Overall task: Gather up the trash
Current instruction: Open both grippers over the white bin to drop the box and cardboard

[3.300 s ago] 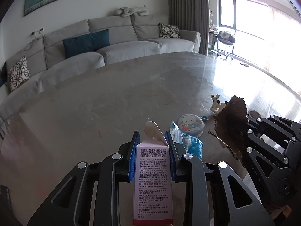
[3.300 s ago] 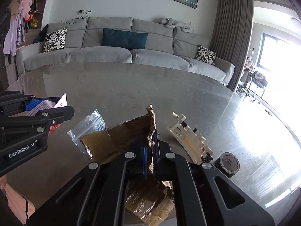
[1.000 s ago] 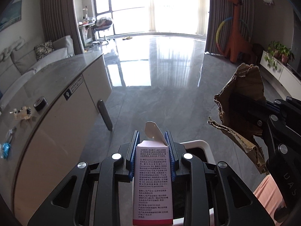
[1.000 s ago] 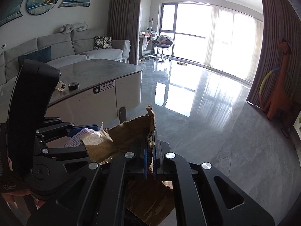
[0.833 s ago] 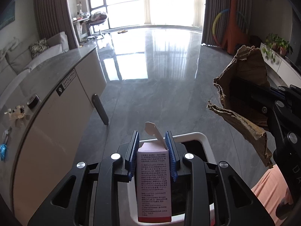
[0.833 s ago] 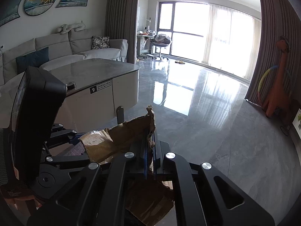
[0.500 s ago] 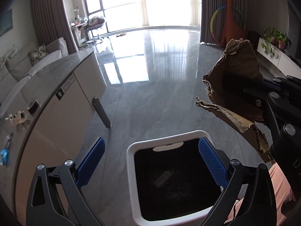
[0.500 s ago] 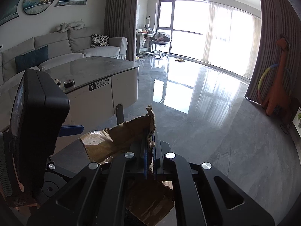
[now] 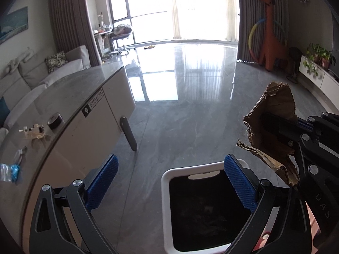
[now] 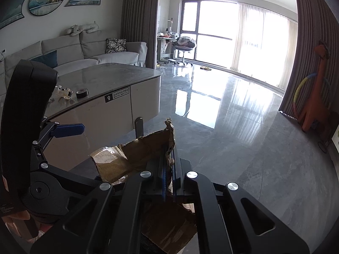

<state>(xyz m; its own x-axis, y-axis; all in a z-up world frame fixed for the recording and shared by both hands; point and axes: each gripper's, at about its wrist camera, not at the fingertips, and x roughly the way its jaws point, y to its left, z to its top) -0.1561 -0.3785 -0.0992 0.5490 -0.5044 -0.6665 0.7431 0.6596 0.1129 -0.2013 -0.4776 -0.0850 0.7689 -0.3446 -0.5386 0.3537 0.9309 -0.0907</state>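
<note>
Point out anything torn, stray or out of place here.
The brown cardboard scrap clamped in the right gripper is ragged and crumpled, with frayed edges. Loose bits lie on the table: a small clear plastic bag and a white plastic piece. The trash bin stands upright.

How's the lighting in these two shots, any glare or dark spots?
Left wrist view: the window is blown out white, glare streaks the floor, and the trash bin interior is nearly black. Right wrist view: the same backlight, and fisheye bending curves the curtains.

bin (image 9: 164,190) on floor below L tool (image 9: 169,185) | cardboard (image 9: 273,124) to R | table (image 9: 63,97) to L
</note>
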